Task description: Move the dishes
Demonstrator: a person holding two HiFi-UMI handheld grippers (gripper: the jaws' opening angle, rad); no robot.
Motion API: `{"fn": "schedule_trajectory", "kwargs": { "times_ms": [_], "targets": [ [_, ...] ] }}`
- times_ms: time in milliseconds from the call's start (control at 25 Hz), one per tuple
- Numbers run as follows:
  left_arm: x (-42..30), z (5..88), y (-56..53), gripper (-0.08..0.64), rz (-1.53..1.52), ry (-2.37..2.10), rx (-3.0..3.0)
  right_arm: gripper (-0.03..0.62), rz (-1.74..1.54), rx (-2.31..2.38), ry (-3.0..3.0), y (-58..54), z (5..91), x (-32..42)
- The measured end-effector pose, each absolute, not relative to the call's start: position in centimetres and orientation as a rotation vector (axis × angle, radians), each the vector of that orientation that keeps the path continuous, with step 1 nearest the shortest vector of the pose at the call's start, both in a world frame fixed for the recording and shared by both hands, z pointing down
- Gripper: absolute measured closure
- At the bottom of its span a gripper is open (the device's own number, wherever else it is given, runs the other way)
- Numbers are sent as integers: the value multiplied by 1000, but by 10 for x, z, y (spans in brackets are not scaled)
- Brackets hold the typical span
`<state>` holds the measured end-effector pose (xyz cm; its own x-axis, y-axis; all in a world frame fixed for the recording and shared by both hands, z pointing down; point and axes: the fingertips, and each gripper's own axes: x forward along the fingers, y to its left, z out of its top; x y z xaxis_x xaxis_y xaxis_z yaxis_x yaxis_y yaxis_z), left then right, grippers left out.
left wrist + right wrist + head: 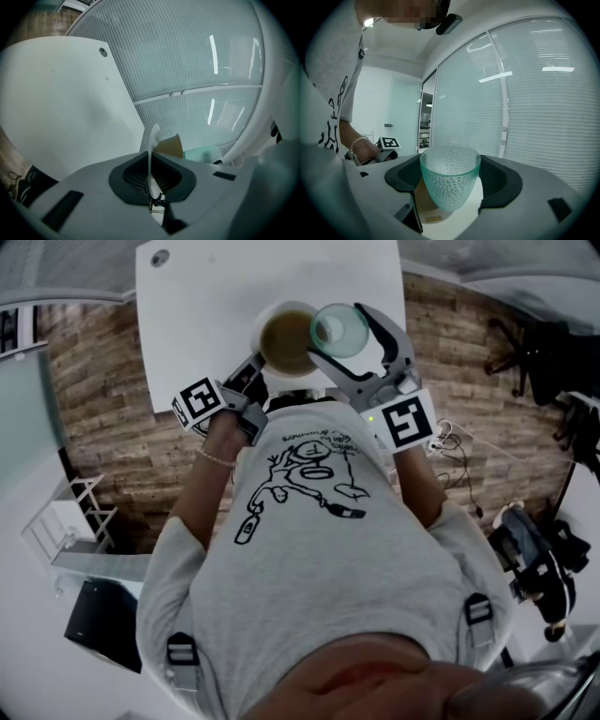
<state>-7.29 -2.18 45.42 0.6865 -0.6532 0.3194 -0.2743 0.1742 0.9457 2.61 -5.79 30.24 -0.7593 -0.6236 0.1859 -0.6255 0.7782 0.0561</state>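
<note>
**Left gripper** [255, 367], with its square-marker cube [199, 401]: the jaws are pressed together on the thin white rim of the round white dish with an olive-brown inside [286, 338]. In the left gripper view [151, 180] that rim [153, 140] stands edge-on between the dark pads. A beaded bracelet [216, 457] circles the wrist behind the gripper.

**White dish:** it is held in front of the person's chest, over the near edge of the white rectangular table [216, 296]. Whether it touches the tabletop cannot be told. The table stands on a brown wood-plank floor [103, 427], and a ribbed translucent glass wall [187, 56] rises beyond it.

**Pale green dimpled drinking glass** [339, 329]: it is upright, just right of the dish and overlapping the dish's right rim in the head view. In the right gripper view the glass [450, 178] stands between the dark pads, with the white and brown of the dish [461, 220] below it.

**Right gripper** [356, 345], with its marker cube [408, 421]: its jaws [452, 183] close on the two sides of the glass and carry it off the table.

**Person:** a grey T-shirt with a black line drawing [309, 540] fills the lower half of the head view.
</note>
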Motion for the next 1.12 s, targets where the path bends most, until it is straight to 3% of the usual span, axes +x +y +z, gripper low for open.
{"fn": "schedule_trajectory", "kwargs": {
  "times_ms": [1120],
  "targets": [
    [-80,458,-23,549,-324,-852,1400,215,48,1143,-2665,-81,335,79]
  ]
}}
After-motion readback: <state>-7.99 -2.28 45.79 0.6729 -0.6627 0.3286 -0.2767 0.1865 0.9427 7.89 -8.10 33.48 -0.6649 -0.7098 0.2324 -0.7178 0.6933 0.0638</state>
